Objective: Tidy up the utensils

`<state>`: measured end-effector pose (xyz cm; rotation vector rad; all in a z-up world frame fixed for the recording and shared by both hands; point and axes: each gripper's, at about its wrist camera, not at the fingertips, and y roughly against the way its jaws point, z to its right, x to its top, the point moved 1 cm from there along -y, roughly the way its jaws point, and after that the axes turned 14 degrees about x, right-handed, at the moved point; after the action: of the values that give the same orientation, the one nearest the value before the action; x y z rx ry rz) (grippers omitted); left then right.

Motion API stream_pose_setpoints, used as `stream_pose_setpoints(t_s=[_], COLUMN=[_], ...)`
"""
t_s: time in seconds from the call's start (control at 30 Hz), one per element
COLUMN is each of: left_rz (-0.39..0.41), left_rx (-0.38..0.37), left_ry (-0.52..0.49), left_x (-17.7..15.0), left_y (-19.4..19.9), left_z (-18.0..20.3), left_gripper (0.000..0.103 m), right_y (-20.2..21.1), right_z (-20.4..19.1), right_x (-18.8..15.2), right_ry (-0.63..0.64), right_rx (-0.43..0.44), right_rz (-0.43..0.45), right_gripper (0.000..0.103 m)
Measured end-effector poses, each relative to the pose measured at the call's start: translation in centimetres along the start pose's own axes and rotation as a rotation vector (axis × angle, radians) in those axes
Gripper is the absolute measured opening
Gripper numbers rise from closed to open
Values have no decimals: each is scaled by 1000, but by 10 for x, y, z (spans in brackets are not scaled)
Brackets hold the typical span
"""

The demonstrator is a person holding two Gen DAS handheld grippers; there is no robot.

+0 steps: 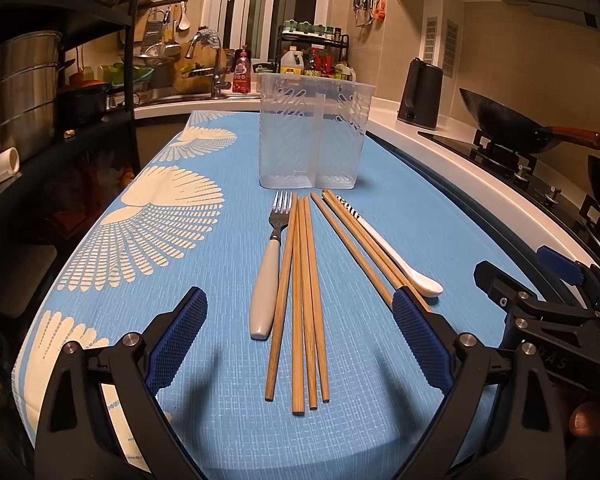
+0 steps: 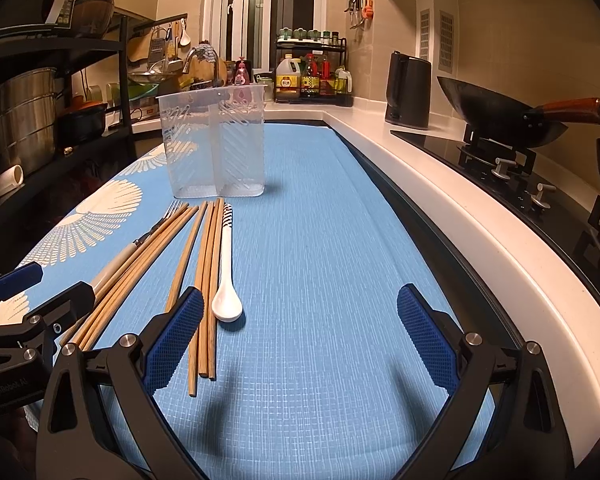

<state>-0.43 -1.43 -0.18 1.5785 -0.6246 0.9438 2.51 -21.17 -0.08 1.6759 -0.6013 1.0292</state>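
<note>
A clear two-compartment plastic holder (image 1: 314, 136) (image 2: 216, 144) stands empty on the blue mat. In front of it lie a fork with a cream handle (image 1: 269, 268) (image 2: 140, 246), several wooden chopsticks (image 1: 305, 296) (image 2: 206, 276) and a white ceramic spoon (image 1: 384, 246) (image 2: 226, 268). My left gripper (image 1: 300, 340) is open and empty, hovering above the near ends of the chopsticks. My right gripper (image 2: 300, 340) is open and empty over bare mat, to the right of the spoon. The right gripper also shows in the left wrist view (image 1: 548, 300).
The blue mat (image 2: 332, 240) covers a table beside a white counter (image 2: 440, 204). On the counter are a black kettle (image 2: 408, 92), a wok (image 2: 500, 114) on a stove and a condiment rack (image 2: 312, 76). A shelf with steel pots (image 1: 20, 92) stands on the left.
</note>
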Motion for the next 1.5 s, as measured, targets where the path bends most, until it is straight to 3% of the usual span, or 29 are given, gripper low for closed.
stream_pose_setpoints(t_s=[0.87,0.97,1.03,1.07,1.13,1.23,1.4,1.5], left_rz=[-3,-15,-31,-40,-59,-95,-120,-149], left_rx=[-5,-11,-19,-24,-31,-36,-55,-84], left_ry=[1,1,4,8,15,25,15,1], left_x=[0,0,1,1,3,9,9,-1], left_y=[0,-2,-4,-5,-7,-8,-11,-15], left_z=[0,0,0,-1,-4,-11,-15,-9], left_gripper=[90,79,62,59,40,23,4,0], right_y=[-3,-4,-3,-2,1,4,-9,-24], right_z=[-2,-1,0,1,3,8,9,8], right_x=[-1,-1,1,2,4,12,27,16], right_ry=[-9,-18,-26,-29,-34,-70,-112,-140], right_rx=[13,34,56,70,94,155,285,341], right_rz=[-10,-18,-23,-21,-25,-62,-152,-222], right_gripper=[95,95,91,88,79,63,40,25])
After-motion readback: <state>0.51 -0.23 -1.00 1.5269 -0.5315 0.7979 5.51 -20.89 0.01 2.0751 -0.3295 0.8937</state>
